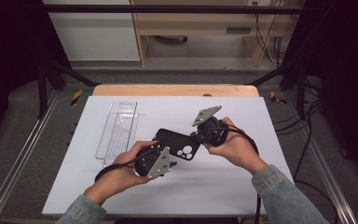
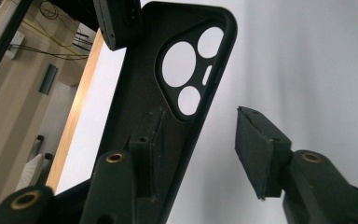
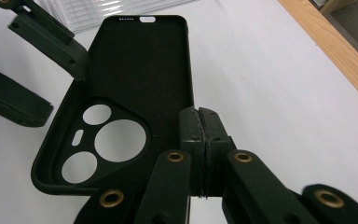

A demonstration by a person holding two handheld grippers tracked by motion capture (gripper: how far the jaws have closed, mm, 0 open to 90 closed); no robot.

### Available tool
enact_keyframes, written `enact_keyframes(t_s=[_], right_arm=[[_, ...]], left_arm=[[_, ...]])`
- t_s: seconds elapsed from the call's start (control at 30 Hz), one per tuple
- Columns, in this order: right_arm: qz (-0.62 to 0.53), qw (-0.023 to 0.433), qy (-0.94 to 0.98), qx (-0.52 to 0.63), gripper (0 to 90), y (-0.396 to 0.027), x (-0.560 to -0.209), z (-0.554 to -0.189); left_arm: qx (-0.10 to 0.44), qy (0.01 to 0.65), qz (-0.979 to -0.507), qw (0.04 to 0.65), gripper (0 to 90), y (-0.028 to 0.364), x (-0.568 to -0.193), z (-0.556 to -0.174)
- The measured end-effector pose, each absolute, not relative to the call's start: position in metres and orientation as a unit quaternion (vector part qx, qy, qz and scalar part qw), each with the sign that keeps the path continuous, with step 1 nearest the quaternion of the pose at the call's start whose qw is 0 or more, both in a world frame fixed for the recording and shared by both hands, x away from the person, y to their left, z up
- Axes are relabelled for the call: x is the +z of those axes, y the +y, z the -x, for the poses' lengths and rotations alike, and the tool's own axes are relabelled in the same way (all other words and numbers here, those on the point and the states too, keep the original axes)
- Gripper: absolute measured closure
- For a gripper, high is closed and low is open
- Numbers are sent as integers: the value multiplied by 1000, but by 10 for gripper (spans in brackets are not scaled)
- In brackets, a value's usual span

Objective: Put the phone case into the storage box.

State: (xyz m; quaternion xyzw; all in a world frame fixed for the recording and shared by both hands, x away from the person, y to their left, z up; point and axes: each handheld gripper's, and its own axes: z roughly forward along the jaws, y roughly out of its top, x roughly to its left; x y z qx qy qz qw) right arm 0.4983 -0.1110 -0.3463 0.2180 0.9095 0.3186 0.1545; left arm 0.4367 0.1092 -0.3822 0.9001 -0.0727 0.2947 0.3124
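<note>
Right gripper [image 3: 204, 140] is seen with its jaws pressed together on the long side wall of the black phone case [image 1: 176, 143], which is held over the white table [image 1: 242, 186], just right of the clear plastic tray [image 1: 118, 130]. Left gripper [image 2: 200, 154] is half open around the camera-hole end, one pad [image 2: 151, 144] touching the case and the other pad [image 2: 256, 149] apart. The case is judged light, thin and bendable, so it is better taken by its stiffer rim near a corner than by the flat back.

A clear plastic tray [image 1: 117, 130] lies lengthwise on the white tabletop [image 1: 242, 177], toward its far left corner. Wooden furniture [image 1: 191, 23] stands beyond the far edge.
</note>
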Motion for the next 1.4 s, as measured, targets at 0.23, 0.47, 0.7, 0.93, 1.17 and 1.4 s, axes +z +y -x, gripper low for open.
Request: enact_keyframes(t_s=[0.23,0.47,0.7,0.93,1.17,1.4], right_arm=[[-215,153,910,321,900,-110,-345,-497],[-215,151,909,323,900,-108,-344,-496],[-213,150,909,325,900,-108,-344,-496],[-211,149,910,325,900,-107,-344,-496],[-210,146,909,328,900,-107,-345,-496],[-212,141,904,343,861,-108,-346,-500]], left_arm=[[303,-82,-899,305,599,108,-383,-438],[311,-101,-897,297,644,106,-383,-436],[316,-114,-896,290,691,104,-384,-436],[327,-124,-894,282,763,104,-383,-434],[325,-130,-894,279,823,102,-383,-430],[332,-124,-894,274,832,99,-385,-428]])
